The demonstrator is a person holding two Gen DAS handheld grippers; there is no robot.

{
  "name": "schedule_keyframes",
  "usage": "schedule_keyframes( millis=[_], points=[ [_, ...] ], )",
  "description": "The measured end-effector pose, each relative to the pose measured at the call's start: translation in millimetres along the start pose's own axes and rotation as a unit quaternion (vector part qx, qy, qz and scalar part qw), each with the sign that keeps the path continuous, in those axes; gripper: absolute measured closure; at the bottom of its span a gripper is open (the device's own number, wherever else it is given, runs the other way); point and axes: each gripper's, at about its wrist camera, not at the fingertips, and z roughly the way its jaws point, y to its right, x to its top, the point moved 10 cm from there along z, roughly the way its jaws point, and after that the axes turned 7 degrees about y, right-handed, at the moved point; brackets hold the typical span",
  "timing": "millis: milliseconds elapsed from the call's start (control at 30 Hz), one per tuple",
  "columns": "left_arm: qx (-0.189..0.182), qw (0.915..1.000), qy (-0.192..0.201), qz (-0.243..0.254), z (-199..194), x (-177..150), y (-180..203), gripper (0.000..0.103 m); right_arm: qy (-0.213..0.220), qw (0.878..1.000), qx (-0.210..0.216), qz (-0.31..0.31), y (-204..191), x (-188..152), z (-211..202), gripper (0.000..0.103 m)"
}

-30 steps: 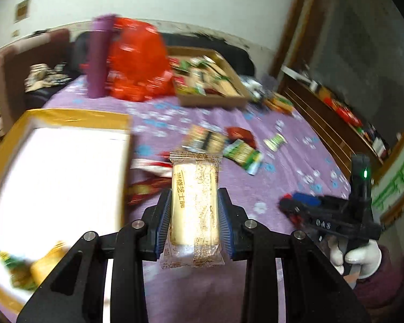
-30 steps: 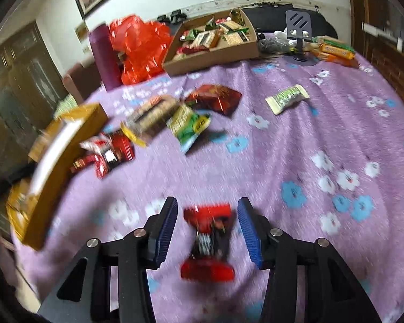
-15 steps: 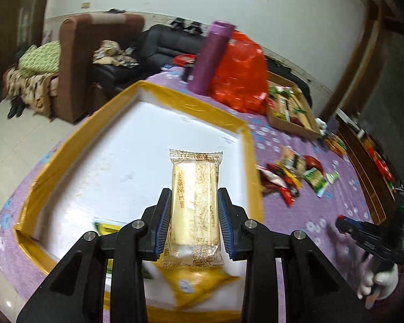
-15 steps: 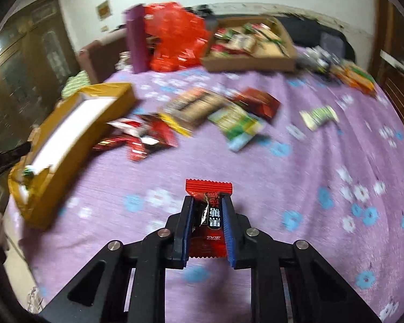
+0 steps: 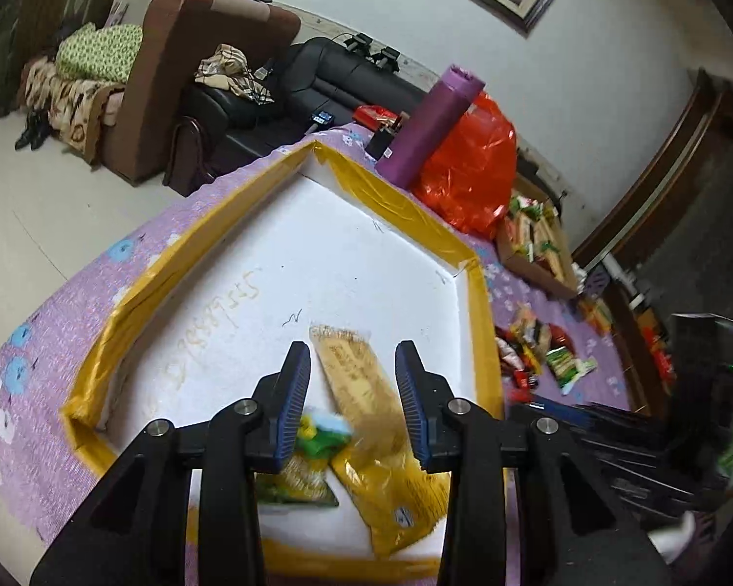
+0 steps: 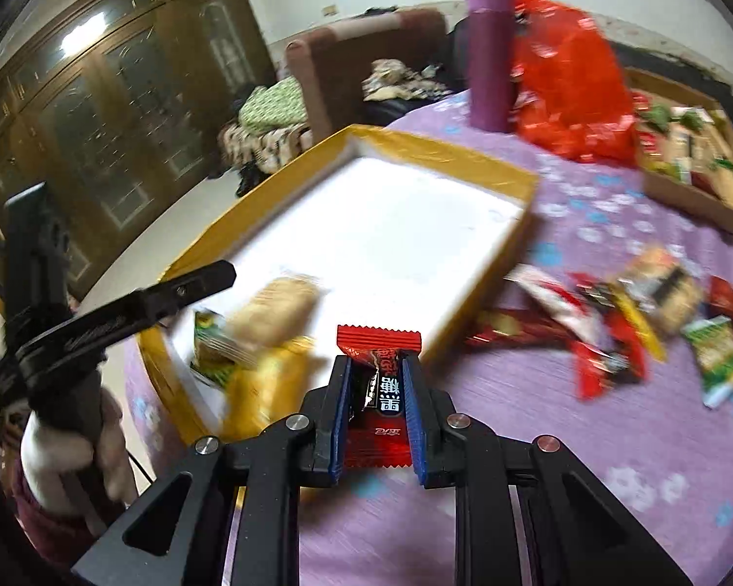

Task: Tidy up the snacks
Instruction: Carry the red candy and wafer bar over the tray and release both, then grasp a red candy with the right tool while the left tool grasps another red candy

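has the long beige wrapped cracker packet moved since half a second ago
Yes. The long beige wrapped cracker packet has left the open left gripper and dropped into the yellow-rimmed white tray.

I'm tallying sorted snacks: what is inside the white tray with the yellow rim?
The tray holds a tan wafer packet, a yellow packet and a green packet. The left gripper covers part of them, possibly hiding more.
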Motion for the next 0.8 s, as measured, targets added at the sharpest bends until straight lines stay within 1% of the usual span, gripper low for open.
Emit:
schedule_keyframes(
  millis=[33, 67, 133, 167, 200, 233, 333, 400, 467, 500, 567, 667, 800],
  points=[
    [-0.007, 0.9999, 0.004, -0.008, -5, 1, -2, 0.068, -0.006, 1.000, 0.003, 0.000, -6, 1, 9, 0.083],
    [-0.012, 0.9998, 0.008, -0.014, -10, 1, -3, 0.063, -0.010, 1.000, 0.003, 0.000, -9, 1, 15, 0.083],
    [-0.018, 0.9994, 0.019, -0.024, -20, 2, -4, 0.057, -0.015, 1.000, 0.001, 0.002, -15, 2, 28, 0.082],
    [-0.021, 0.9992, 0.022, -0.026, -22, 4, -3, 0.057, -0.017, 1.000, 0.000, 0.004, -16, 3, 33, 0.082],
    [-0.029, 0.9988, 0.026, -0.028, -27, 5, 0, 0.057, -0.018, 1.000, 0.000, 0.008, -17, 4, 37, 0.079],
    [-0.035, 0.9986, 0.029, -0.029, -28, 7, 2, 0.057, -0.018, 1.000, 0.005, 0.018, -19, 5, 41, 0.079],
    [-0.052, 0.9977, 0.036, -0.024, -36, 9, 14, 0.053, -0.023, 0.997, 0.032, 0.060, -11, 8, 39, 0.077],
    [-0.065, 0.9968, 0.042, -0.020, -42, 10, 22, 0.051, -0.006, 0.996, 0.037, 0.077, 2, 17, 26, 0.076],
    [-0.075, 0.9959, 0.047, -0.019, -47, 9, 28, 0.046, 0.022, 0.996, 0.015, 0.087, 28, 28, 6, 0.072],
    [-0.078, 0.9956, 0.049, -0.019, -49, 8, 30, 0.046, 0.030, 0.995, 0.000, 0.092, 42, 31, 0, 0.070],
    [-0.084, 0.9951, 0.049, -0.017, -50, 6, 35, 0.046, 0.040, 0.992, -0.038, 0.111, 82, 33, -13, 0.068],
    [-0.087, 0.9953, 0.041, -0.009, -48, 1, 43, 0.046, 0.039, 0.987, -0.081, 0.132, 126, 28, -16, 0.068],
    [-0.091, 0.9955, 0.026, 0.001, -45, -7, 54, 0.046, 0.019, 0.984, -0.114, 0.137, 159, 15, -2, 0.067]
  ],
)
